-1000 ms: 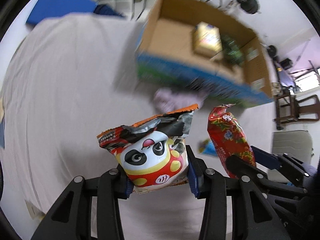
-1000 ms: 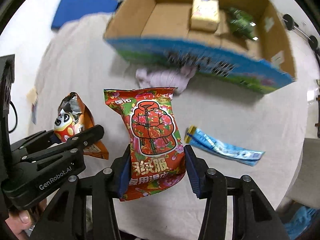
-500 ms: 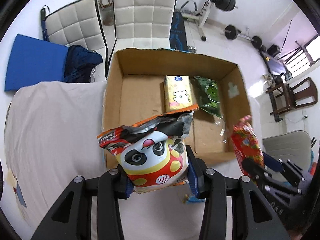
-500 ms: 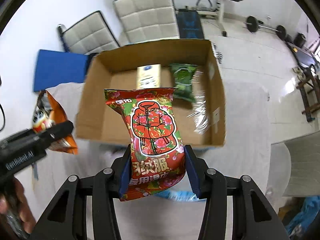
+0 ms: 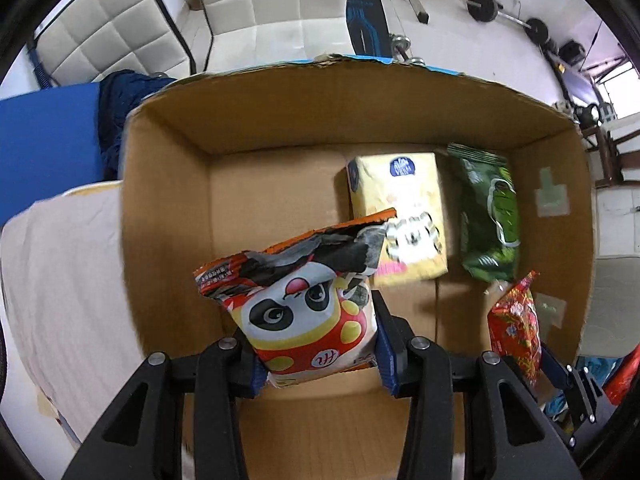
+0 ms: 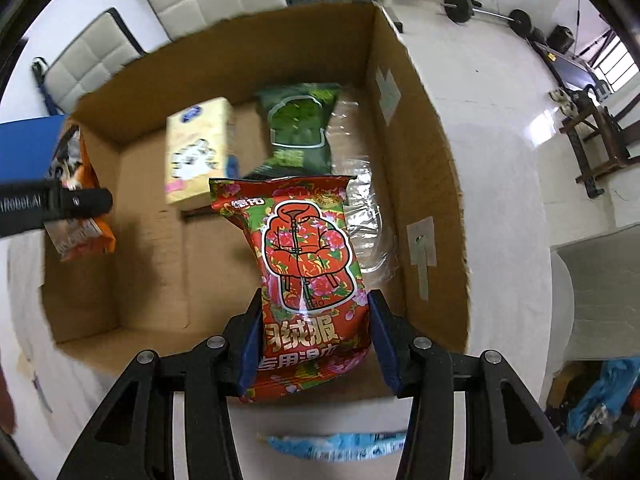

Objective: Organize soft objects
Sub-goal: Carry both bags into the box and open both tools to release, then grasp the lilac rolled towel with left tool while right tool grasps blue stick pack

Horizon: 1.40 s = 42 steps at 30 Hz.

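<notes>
My left gripper point(image 5: 318, 344) is shut on a panda snack bag point(image 5: 304, 304) and holds it over the near left part of an open cardboard box point(image 5: 160, 216). My right gripper point(image 6: 312, 340) is shut on a red floral packet point(image 6: 308, 264) and holds it over the near right part of the same box point(image 6: 424, 184). In the box lie a yellow tissue pack point(image 5: 400, 208), a green packet point(image 5: 488, 216) and a clear plastic wrapper point(image 6: 360, 208). The red packet also shows at the right in the left wrist view point(image 5: 516, 328).
The box stands on a white cloth-covered table point(image 5: 60, 280). A blue packet point(image 6: 332, 444) lies on the table in front of the box. White padded chairs point(image 5: 256, 12), a blue mat point(image 5: 44, 140) and gym weights point(image 6: 484, 12) are behind the box.
Both grippers have moved forward with their bags, from in front of the box to over its inside. The box now looms larger in both views.
</notes>
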Each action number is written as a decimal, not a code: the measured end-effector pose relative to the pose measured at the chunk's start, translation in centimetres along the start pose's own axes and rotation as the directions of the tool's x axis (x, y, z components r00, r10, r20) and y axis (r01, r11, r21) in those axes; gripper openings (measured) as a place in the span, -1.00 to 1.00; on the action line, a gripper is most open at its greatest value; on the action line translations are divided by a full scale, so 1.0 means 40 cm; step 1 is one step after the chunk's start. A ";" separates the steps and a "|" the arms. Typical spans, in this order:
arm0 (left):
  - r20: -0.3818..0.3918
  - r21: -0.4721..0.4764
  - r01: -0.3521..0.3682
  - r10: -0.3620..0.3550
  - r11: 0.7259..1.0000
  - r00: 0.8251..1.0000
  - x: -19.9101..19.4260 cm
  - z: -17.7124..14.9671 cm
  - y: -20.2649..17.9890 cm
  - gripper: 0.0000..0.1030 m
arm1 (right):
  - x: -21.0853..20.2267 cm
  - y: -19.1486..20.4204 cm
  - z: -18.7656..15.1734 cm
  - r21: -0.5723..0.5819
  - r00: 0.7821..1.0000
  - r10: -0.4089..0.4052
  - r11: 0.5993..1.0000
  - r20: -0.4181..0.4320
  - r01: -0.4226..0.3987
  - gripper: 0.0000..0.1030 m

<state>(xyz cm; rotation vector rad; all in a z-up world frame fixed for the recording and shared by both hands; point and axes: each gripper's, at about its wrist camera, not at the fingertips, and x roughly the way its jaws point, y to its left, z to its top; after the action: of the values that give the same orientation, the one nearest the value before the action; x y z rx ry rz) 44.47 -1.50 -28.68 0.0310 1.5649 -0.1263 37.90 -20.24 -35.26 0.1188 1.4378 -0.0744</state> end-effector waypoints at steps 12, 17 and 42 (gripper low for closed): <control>-0.038 -0.040 -0.038 0.037 0.998 0.999 0.050 0.074 0.018 -0.08 | 0.084 -0.003 0.014 0.009 0.998 -0.007 1.000 -0.065 0.008 0.02; -0.005 -0.062 -0.030 0.030 0.998 1.000 0.010 0.050 0.031 0.03 | 0.056 -0.004 0.002 0.006 0.999 -0.003 1.000 -0.041 0.003 0.13; 0.330 -0.087 -0.010 0.038 0.996 0.943 -0.316 -0.381 0.010 0.87 | -0.270 0.005 -0.115 -0.075 0.985 0.043 0.997 0.168 -0.031 1.00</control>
<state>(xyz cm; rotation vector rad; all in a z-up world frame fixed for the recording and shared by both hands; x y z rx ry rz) 29.32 1.19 -16.21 -0.0364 1.2310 -0.0429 31.97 -19.68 -25.16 0.0781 1.2661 -0.0020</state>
